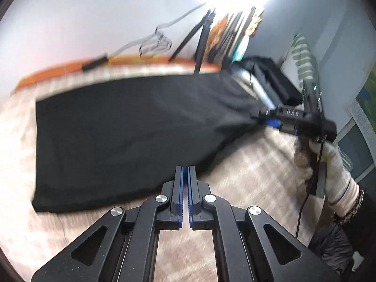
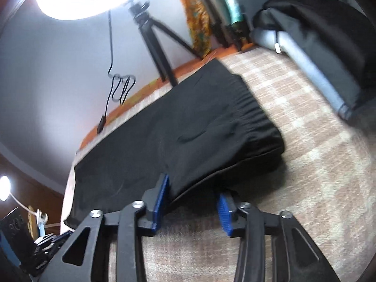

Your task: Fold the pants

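Pants: laid flat for folding.
Left gripper: closed, empty, at 6 o'clock.
Right gripper: parted around waistband edge.

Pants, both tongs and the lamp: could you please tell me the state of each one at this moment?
pants: spread on the checked bedcover, waistband end bunched towards the right tongs
left tongs: shut, at the near edge of the pants; whether cloth is pinched cannot be told
right tongs: open, with a corner of the pants between the pads
ring lamp: switched on
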Demonstrator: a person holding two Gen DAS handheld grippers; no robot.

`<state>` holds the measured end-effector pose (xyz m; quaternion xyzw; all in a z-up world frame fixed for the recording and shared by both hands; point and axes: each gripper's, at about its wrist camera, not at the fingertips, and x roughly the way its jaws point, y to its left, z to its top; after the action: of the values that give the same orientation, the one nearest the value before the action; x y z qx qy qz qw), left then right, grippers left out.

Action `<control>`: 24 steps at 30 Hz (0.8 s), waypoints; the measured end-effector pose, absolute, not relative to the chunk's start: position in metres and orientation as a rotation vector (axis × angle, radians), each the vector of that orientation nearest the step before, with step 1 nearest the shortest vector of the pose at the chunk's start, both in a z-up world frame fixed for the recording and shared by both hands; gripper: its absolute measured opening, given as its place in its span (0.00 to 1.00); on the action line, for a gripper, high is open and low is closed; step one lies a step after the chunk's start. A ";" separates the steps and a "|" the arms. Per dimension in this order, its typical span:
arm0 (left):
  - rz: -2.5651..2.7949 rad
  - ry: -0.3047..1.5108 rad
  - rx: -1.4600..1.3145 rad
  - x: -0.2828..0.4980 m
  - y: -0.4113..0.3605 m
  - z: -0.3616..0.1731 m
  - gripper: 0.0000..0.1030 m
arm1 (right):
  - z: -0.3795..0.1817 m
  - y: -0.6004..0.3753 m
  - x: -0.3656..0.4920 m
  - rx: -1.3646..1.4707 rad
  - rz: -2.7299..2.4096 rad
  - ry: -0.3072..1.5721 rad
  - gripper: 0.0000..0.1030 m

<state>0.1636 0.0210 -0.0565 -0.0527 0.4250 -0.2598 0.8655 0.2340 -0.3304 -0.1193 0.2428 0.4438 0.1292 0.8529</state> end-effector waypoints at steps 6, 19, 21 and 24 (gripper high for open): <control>-0.553 0.890 -0.015 0.172 -0.023 -0.060 0.35 | -0.135 -0.362 0.235 0.757 0.229 0.934 0.55; -0.435 0.918 0.387 0.186 -0.079 -0.106 0.45 | -0.139 -0.370 0.250 0.824 0.200 0.932 0.58; -0.462 0.911 0.362 0.189 -0.075 -0.107 0.26 | -0.139 -0.371 0.251 0.821 0.208 0.934 0.46; -0.475 0.929 0.334 0.196 -0.068 -0.105 0.11 | -0.136 -0.370 0.252 0.797 0.244 0.932 0.24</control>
<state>0.1959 -0.0685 -0.1054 0.1590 0.4415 -0.2256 0.8538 0.2518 -0.3702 -0.1359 0.3732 0.4361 0.1140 0.8109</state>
